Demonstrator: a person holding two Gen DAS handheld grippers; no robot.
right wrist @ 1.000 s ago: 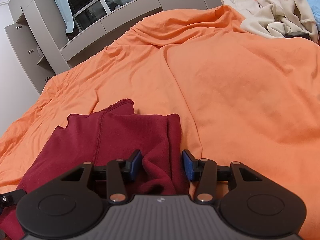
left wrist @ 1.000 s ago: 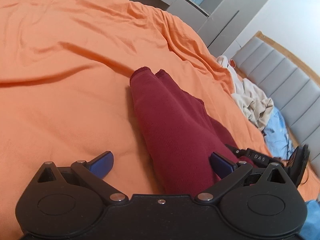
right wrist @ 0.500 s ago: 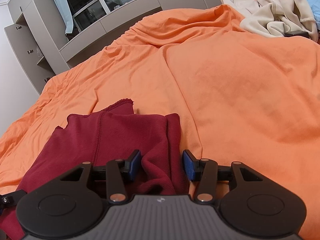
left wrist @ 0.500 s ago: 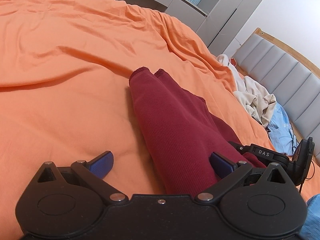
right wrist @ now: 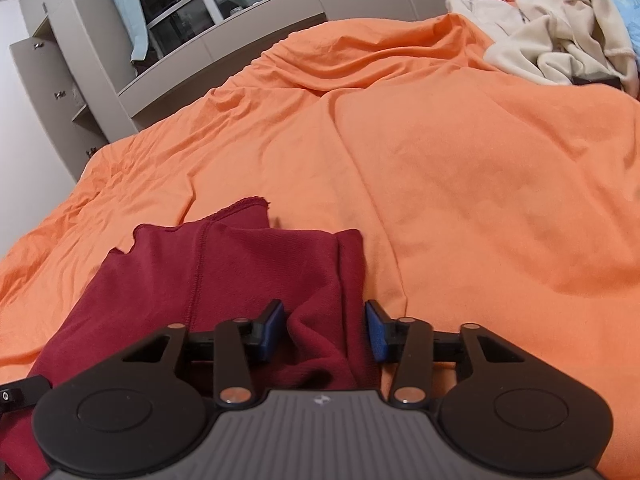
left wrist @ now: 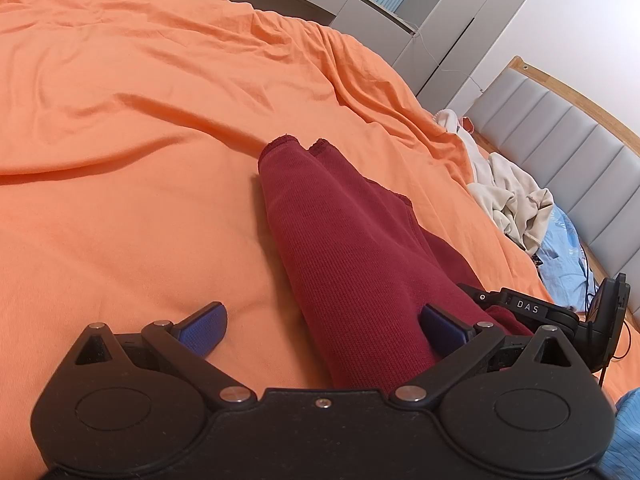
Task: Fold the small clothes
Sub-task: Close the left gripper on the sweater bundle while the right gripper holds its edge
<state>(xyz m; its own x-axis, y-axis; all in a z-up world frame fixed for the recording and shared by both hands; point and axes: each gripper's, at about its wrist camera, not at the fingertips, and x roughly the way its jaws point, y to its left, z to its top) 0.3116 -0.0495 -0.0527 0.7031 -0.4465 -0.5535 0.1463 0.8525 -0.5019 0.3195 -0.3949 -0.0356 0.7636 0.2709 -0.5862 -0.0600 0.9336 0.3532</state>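
Observation:
A dark red knit garment (left wrist: 352, 248) lies folded lengthwise on the orange bedsheet (left wrist: 140, 160). My left gripper (left wrist: 322, 314) is open wide over its near end. One blue pad rests on the sheet and the other against the cloth's right side. In the right wrist view the garment (right wrist: 240, 272) shows a seam and a bunched fold at its right edge. My right gripper (right wrist: 323, 312) straddles that fold, and its jaws are closing with the cloth between the pads. The right gripper (left wrist: 528, 308) also shows at the garment's far side in the left wrist view.
A heap of cream clothes (left wrist: 512, 196) (right wrist: 560, 32) and a light blue cloth (left wrist: 564, 252) lie by the grey padded headboard (left wrist: 560, 140). Grey cabinets (right wrist: 60, 80) stand beyond the bed's far edge. The sheet is wrinkled, with low ridges.
The right gripper's pads have drawn in slightly around the fold. The garment and both hands have stayed where they were.

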